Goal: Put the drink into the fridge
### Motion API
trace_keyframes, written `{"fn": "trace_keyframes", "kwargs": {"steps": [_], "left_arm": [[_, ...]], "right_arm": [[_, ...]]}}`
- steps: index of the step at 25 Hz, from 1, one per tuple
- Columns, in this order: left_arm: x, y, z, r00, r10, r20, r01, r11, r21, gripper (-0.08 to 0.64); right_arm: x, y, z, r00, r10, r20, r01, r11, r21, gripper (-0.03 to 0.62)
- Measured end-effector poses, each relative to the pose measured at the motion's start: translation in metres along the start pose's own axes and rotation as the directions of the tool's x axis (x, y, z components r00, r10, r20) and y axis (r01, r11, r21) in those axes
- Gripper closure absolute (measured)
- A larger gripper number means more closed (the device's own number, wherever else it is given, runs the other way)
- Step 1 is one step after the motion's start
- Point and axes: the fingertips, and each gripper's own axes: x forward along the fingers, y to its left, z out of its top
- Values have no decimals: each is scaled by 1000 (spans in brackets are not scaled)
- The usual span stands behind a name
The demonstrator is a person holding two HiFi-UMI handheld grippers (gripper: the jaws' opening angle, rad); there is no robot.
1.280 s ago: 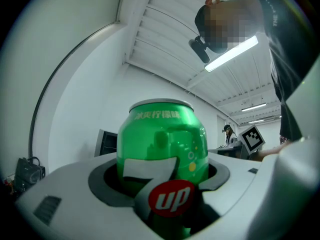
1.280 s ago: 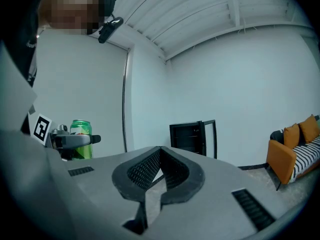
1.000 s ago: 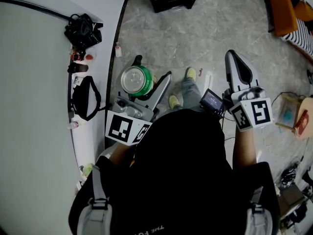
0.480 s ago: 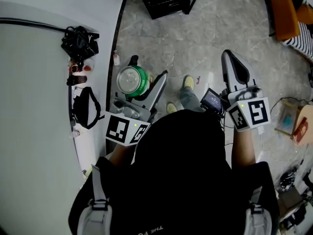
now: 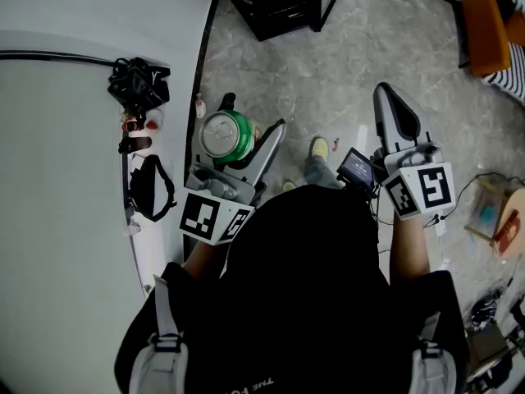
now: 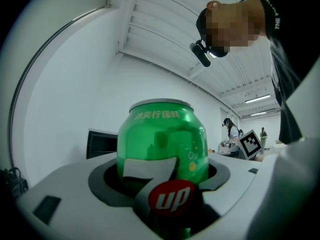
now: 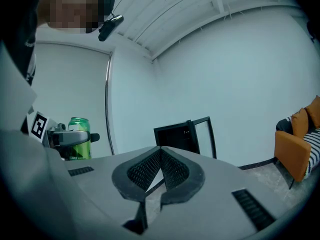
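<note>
A green 7up can (image 5: 228, 136) stands upright between the fingers of my left gripper (image 5: 254, 115), which is shut on its sides. In the left gripper view the can (image 6: 162, 149) fills the middle between the grey jaws. My right gripper (image 5: 394, 105) is held level at the right with its jaws shut and nothing between them; its ribbed pads (image 7: 176, 170) meet at the tip. The black fridge (image 5: 283, 2) stands on the floor ahead by the wall with its glass door (image 7: 204, 132) swung open. From the right gripper view the can (image 7: 77, 139) shows at the left.
A white round table (image 5: 57, 220) lies to my left with a black bundle of cables (image 5: 138, 84) and a black pouch (image 5: 148, 187) at its edge. A small bottle (image 5: 199, 105) stands on the floor. An orange chair (image 5: 480, 19) is at far right.
Both grippers have travelled forward across the floor with the person, and the fridge shows larger at the top of the head view. The can stays gripped in the left gripper.
</note>
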Motion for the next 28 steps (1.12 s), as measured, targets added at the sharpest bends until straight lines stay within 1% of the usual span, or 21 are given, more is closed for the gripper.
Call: {"fn": "trace_keyframes", "kwargs": {"steps": [4,13,22,28], "left_arm": [[17,-2,0,1000,1,-7,0,1000,12,221],[44,-6,2,1000,-5,-6,5,1000,14,221],[53,-7,3,1000,-5,0,5,1000,12,221],[57,-4,6,1000,2,8,-2,1000,13,221]], "right_arm": [[9,-15,1,1000,9,10,-9,1000,4,581],[19,-36,5,1000,17,17,-17,1000,-1,581],[23,-42,4,1000,22,7,-22,1000,-6,581],[29,-44,7,999,31,20,-30,999,-11,581]]}}
